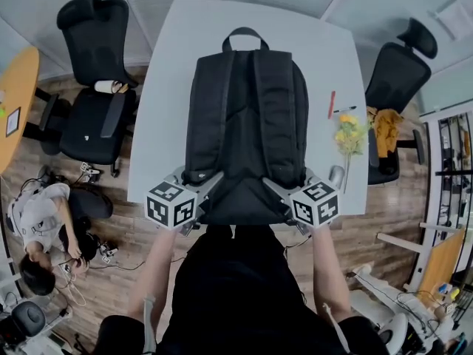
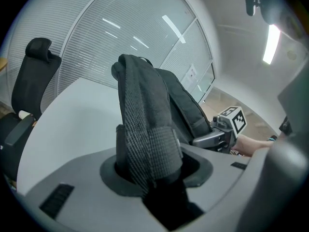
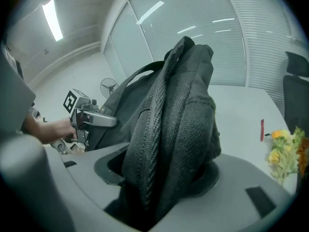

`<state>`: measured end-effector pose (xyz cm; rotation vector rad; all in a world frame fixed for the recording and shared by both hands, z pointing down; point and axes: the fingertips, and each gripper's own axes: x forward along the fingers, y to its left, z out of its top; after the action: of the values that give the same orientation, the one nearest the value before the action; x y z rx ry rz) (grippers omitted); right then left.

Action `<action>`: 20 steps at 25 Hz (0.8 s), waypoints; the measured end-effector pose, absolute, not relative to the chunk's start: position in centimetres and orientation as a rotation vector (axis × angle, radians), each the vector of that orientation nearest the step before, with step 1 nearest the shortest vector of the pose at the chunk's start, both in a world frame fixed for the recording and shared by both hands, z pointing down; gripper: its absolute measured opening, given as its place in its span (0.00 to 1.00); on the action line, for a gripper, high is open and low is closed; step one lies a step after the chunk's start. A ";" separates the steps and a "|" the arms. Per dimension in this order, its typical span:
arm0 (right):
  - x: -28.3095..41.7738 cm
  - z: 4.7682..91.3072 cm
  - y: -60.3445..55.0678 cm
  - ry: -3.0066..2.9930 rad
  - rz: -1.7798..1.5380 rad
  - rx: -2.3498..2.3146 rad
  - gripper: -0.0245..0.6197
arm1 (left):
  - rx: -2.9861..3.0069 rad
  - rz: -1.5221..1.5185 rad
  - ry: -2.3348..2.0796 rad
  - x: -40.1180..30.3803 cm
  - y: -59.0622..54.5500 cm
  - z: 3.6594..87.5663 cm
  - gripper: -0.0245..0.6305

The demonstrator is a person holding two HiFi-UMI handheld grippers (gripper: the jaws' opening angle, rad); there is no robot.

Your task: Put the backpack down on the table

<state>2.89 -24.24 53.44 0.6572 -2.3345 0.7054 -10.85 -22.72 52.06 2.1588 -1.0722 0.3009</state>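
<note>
A black backpack (image 1: 247,124) lies along the white table (image 1: 166,87), straps upward and top handle at the far end. Its bottom end hangs over the near table edge. My left gripper (image 1: 201,188) is shut on the bag's near left corner, and my right gripper (image 1: 279,188) on its near right corner. In the left gripper view, grey woven fabric of the backpack (image 2: 145,110) fills the jaws of the left gripper (image 2: 149,170), with the right gripper (image 2: 227,129) beyond. The right gripper view shows the backpack (image 3: 178,120) bunched in the right gripper (image 3: 164,187); the left gripper (image 3: 87,117) is behind.
Yellow flowers (image 1: 349,135) and a red pen (image 1: 332,103) lie on the table's right side, with a small glass (image 1: 336,176) near its front right corner. Black office chairs stand at left (image 1: 92,87) and right (image 1: 399,72). A person (image 1: 41,228) crouches on the floor at lower left.
</note>
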 end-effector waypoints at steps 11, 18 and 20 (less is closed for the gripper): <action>4.3 58.0 -31.9 -2.279 0.782 0.571 0.47 | 2.033 0.341 -1.078 -9.4 -29.9 56.4 0.30; 4.3 60.4 -34.3 -2.243 0.865 0.516 0.48 | 1.956 0.360 -1.074 -9.6 -32.2 58.8 0.30; 4.3 60.7 -34.5 -2.238 0.889 0.513 0.50 | 1.945 0.367 -1.076 -9.8 -32.4 59.1 0.30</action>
<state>4.26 -34.52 60.70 0.5133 -2.2380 0.8895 -9.79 -32.40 59.15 1.9447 -1.0764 0.3674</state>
